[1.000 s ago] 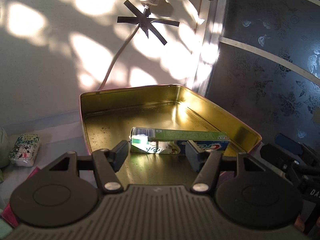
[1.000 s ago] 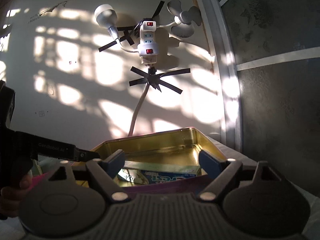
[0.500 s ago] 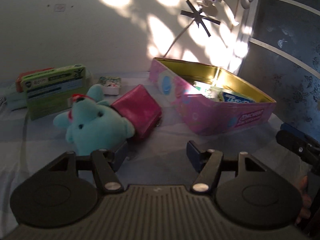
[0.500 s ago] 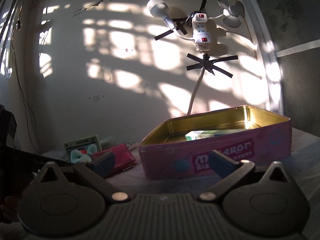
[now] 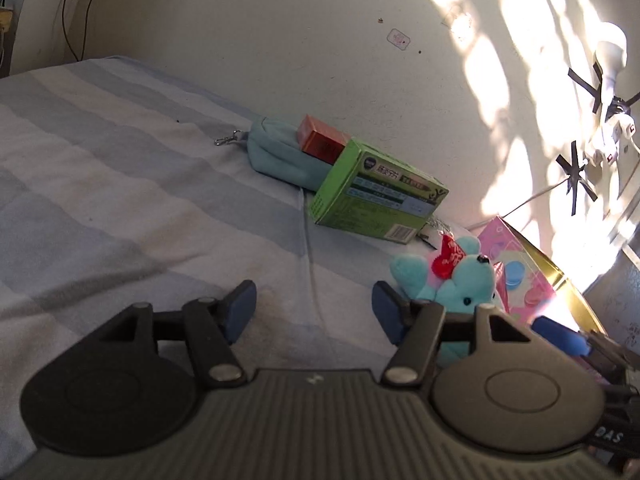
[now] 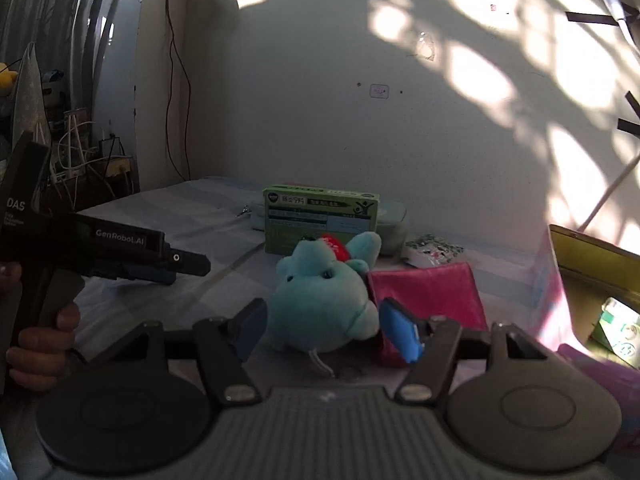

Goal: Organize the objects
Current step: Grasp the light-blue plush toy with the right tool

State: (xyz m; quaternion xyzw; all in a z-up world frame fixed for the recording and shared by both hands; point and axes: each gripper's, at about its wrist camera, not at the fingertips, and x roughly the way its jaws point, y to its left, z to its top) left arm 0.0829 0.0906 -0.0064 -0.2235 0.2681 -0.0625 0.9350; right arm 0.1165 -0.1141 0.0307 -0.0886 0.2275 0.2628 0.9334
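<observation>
A turquoise plush toy (image 6: 324, 296) with a red heart lies on the striped bedsheet (image 5: 120, 200); it also shows in the left wrist view (image 5: 460, 284). My right gripper (image 6: 324, 330) is open, its fingers on either side of the plush, not closed on it. My left gripper (image 5: 314, 312) is open and empty over bare sheet, left of the plush. The pink tin (image 5: 524, 276) with gold inside stands to the right and holds a toothpaste box (image 6: 616, 330). A green box (image 5: 376, 196), a red box (image 5: 320, 140) and a teal pouch (image 5: 276, 156) lie near the wall.
A pink wallet (image 6: 428, 292) lies right of the plush, a small patterned packet (image 6: 432, 250) behind it. A power strip (image 5: 608, 140) is taped to the wall with a white cable running down. Clutter and cables stand at the far left (image 6: 80, 152).
Both grippers have swung left and back from the tin. The left now faces the sheet and boxes; the right has come around the plush toy.
</observation>
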